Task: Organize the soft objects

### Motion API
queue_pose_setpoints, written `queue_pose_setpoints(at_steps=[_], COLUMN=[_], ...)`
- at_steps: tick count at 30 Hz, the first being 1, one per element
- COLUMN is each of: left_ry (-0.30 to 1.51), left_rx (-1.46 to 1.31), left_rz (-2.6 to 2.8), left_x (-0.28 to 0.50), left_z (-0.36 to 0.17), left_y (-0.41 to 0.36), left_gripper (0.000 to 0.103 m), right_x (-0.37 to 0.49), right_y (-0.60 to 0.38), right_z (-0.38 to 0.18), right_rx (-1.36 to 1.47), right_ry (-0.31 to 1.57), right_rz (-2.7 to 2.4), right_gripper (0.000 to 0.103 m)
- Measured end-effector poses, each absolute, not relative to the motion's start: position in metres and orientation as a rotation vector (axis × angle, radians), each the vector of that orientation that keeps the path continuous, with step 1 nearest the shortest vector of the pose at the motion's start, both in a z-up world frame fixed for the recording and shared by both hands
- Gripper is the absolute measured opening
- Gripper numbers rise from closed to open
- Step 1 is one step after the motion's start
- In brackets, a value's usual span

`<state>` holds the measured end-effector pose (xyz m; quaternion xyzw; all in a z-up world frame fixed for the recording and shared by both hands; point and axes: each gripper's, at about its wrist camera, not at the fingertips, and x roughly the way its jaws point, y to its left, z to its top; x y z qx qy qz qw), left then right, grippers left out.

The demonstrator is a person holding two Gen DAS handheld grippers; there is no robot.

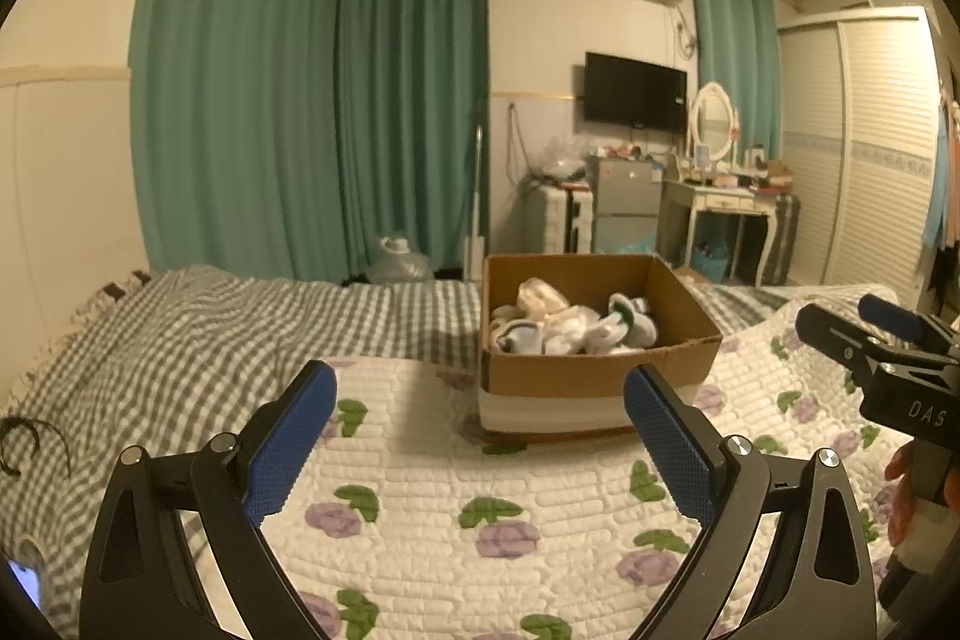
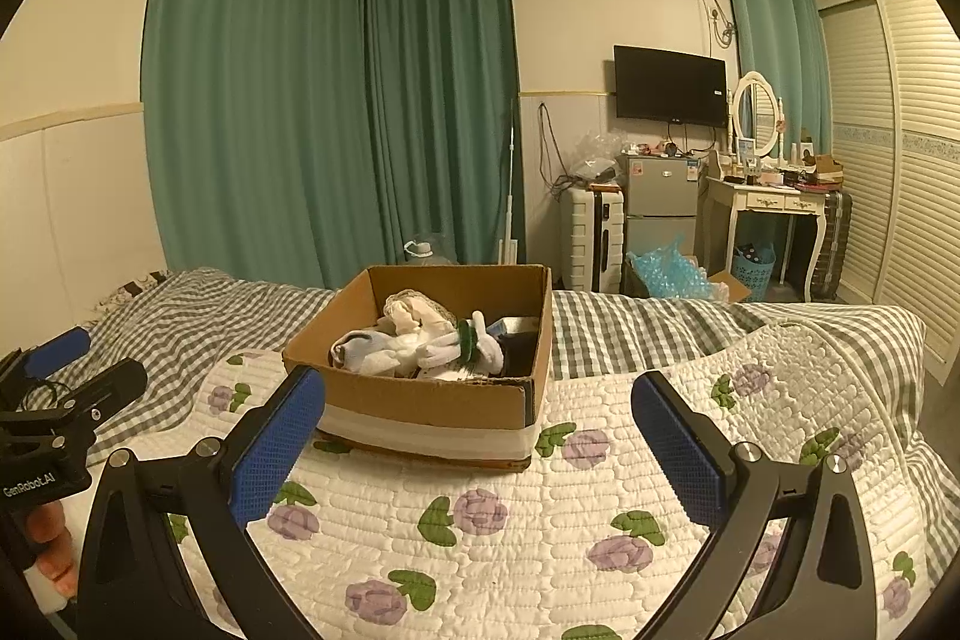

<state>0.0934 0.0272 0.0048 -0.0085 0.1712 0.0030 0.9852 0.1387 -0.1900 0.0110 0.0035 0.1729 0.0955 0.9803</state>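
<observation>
A brown cardboard box [image 1: 600,376] [image 2: 420,397] stands on a white quilt with purple flowers [image 1: 480,490] [image 2: 510,508]. Inside it lie several rolled white socks [image 1: 570,328] [image 2: 420,340] and a cream bundle. My left gripper [image 1: 480,436] is open and empty, held over the quilt short of the box. My right gripper [image 2: 477,442] is open and empty, also over the quilt short of the box. The right gripper also shows at the right edge of the left wrist view [image 1: 864,334], and the left gripper at the left edge of the right wrist view [image 2: 84,370].
The quilt lies on a grey checked bedspread [image 1: 210,328] [image 2: 630,328]. Green curtains [image 1: 300,100] hang behind the bed. A small fridge [image 2: 660,202], a white suitcase [image 2: 591,238], a dressing table [image 2: 774,202] and a wardrobe [image 2: 900,160] stand at the far right.
</observation>
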Motion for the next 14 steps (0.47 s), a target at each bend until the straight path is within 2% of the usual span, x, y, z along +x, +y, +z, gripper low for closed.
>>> queue_pose_setpoints(at_steps=[14], left_ry=[0.353], left_rx=[-0.018], left_rz=[0.008], left_x=[0.0936], left_z=[0.0013], left_y=[0.0274], left_gripper=[0.098], right_x=[0.1408], right_y=[-0.1880], right_z=[0.0082], right_rx=[0.000], right_ry=[0.360], right_rz=[0.190], right_gripper=[0.103])
